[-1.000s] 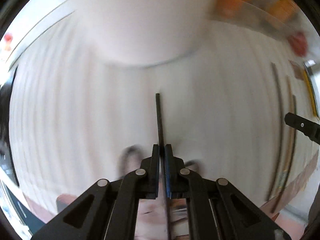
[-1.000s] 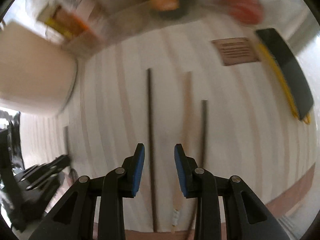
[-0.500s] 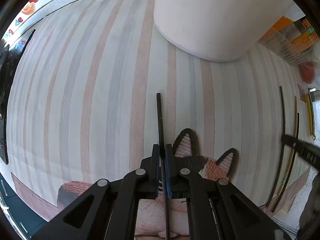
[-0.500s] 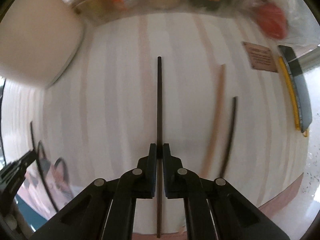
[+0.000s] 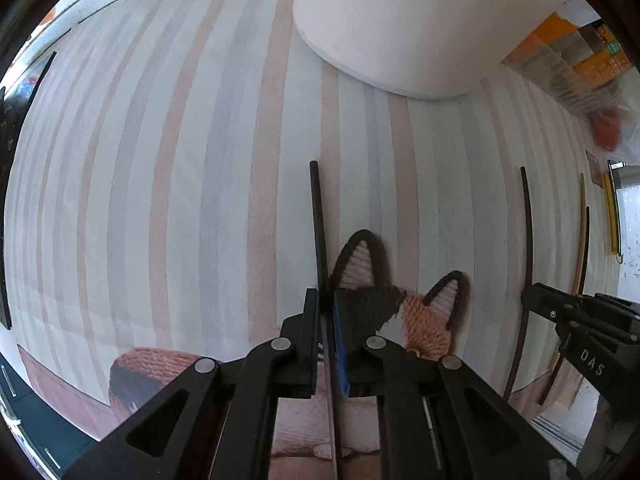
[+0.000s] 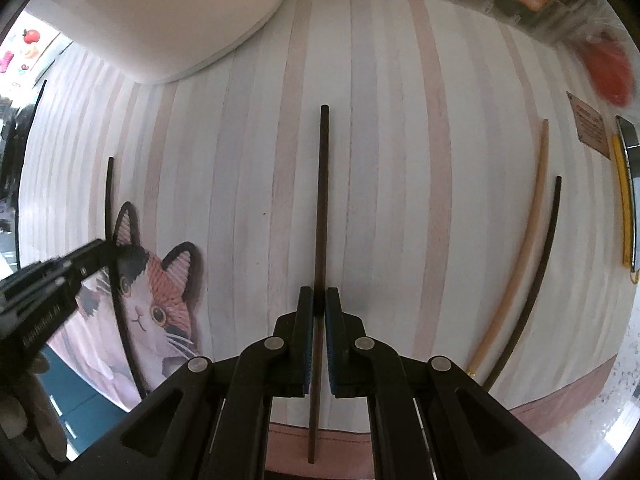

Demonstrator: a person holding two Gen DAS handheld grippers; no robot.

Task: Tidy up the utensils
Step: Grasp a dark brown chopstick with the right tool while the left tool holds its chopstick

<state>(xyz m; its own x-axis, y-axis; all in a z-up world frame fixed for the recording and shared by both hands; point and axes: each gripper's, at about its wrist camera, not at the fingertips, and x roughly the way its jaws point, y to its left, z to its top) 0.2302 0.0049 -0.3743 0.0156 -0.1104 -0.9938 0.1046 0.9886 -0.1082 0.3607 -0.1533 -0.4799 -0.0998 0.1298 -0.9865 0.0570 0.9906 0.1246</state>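
My left gripper (image 5: 327, 300) is shut on a black chopstick (image 5: 318, 232) that points forward over the striped mat (image 5: 180, 200). My right gripper (image 6: 319, 300) is shut on a dark brown chopstick (image 6: 322, 200) held above the mat (image 6: 400, 180). A tan chopstick (image 6: 524, 248) and a black chopstick (image 6: 540, 264) lie side by side on the mat to the right. The right gripper shows in the left wrist view (image 5: 576, 316), and the left gripper with its chopstick shows in the right wrist view (image 6: 60, 272).
A white round container (image 5: 400, 24) stands at the far side of the mat, also in the right wrist view (image 6: 160, 16). A knitted cat coaster (image 6: 152, 300) lies near the front edge. Snack packets (image 5: 576, 56) and a red item (image 6: 612, 72) sit at the back right.
The right gripper closed on the dark chopstick and raised it off the mat. The left gripper kept its chopstick and moved back from the white container.
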